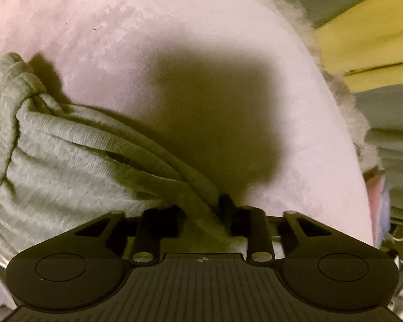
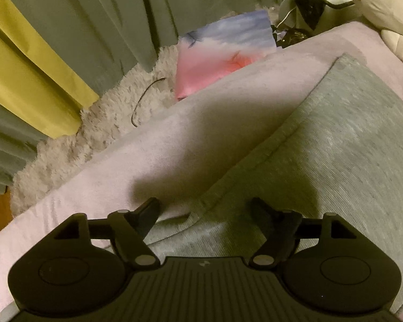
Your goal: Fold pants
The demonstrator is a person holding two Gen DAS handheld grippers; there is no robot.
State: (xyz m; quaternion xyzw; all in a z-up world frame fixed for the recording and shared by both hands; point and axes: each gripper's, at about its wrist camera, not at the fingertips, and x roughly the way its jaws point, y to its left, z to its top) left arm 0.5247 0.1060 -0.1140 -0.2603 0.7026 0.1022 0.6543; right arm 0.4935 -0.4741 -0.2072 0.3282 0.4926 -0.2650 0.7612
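Grey knit pants (image 1: 53,161) lie on a pink blanket (image 1: 147,40) over the bed. Left claw (image 1: 201,212) pinches the bunched waistband (image 1: 115,136) between nearly closed jaws, most of the band spreading to its left. Right claw (image 2: 204,214) stands open over the seam edge (image 2: 268,147) of a flat leg, gripping nothing. Judgement: early stage; cloth partly smoothed, waist crumpled, lengthwise and crosswise folds remain.

No legible text, label, brand name, number or sign appears in either wrist view; only a small round crosshair mark (image 1: 202,259) stands on the ribbed black gripper housing (image 1: 201,289).
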